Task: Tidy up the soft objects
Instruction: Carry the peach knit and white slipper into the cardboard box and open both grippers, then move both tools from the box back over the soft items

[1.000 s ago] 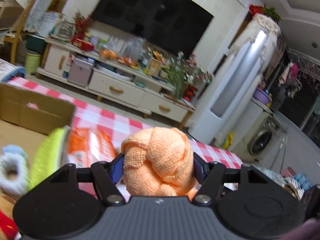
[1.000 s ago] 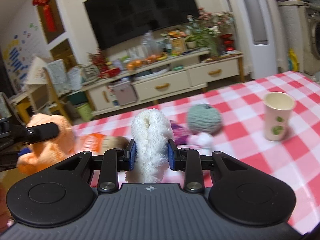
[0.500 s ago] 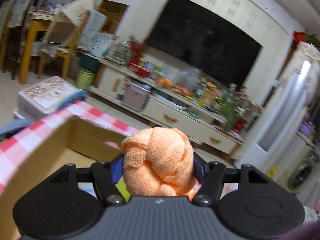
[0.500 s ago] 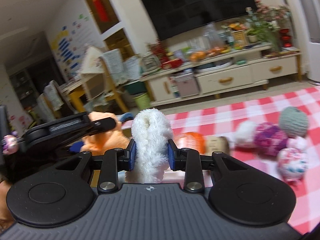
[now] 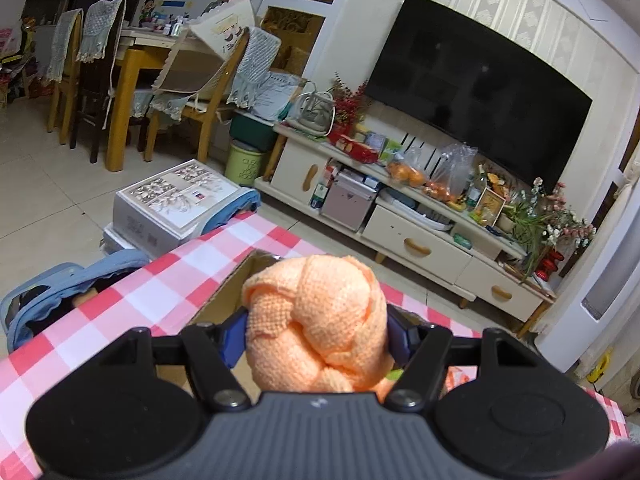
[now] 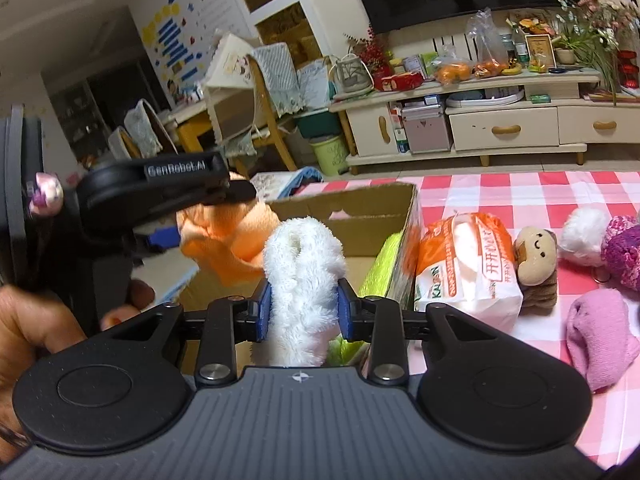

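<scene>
Both claws clamped over the brown cardboard box (image 6: 360,220), left gripper (image 5: 316,336) on an orange knitted ball (image 5: 320,320), right gripper (image 6: 305,308) on a white fluffy toy (image 6: 302,280), more soft toys waiting beside it.

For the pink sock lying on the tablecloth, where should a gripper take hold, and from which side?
Grip the pink sock across its narrower upper end, coming straight down from above. It lies flat and limp on the checked tablecloth, so a side approach would likely just push it. Nothing crowds that end except the purple knit ball beyond it.
</scene>
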Demonstrator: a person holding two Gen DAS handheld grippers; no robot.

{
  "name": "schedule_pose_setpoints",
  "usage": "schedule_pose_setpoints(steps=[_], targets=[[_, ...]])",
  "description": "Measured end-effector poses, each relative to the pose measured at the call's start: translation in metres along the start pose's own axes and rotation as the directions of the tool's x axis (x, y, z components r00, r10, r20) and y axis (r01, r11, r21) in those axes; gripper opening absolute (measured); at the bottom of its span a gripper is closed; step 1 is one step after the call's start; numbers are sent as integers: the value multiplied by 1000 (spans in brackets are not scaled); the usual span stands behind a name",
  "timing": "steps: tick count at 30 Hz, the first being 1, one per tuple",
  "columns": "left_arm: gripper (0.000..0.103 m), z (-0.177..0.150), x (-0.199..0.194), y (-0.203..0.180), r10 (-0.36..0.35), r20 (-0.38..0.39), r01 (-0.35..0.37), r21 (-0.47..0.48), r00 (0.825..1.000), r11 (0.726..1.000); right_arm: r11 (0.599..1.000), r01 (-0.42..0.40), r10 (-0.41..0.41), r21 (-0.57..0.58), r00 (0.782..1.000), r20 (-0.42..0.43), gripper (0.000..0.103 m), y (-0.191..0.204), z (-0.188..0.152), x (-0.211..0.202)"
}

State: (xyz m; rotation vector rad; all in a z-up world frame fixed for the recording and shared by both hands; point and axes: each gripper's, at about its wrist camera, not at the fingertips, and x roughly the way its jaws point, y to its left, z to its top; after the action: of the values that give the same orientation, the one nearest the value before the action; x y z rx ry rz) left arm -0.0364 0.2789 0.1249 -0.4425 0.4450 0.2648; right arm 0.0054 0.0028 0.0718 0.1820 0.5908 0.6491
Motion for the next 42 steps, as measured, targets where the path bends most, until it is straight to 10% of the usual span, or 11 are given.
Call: schedule_pose_setpoints(steps=[9,18,42], targets=[[68,-2,1,6,42,-12,-42,11,999,999,997,31,-32,-65,999,-15,45,10,-4,14],[93,-3,-2,-2,84,19,-85,46,996,995,993,61,-56,-99,997,44,98,14,-9,-3],[102,-28,-1,-52,-12,-22,15,140,1000,990,980,195,-197,29,975,102,103,-12,-24,-52]])
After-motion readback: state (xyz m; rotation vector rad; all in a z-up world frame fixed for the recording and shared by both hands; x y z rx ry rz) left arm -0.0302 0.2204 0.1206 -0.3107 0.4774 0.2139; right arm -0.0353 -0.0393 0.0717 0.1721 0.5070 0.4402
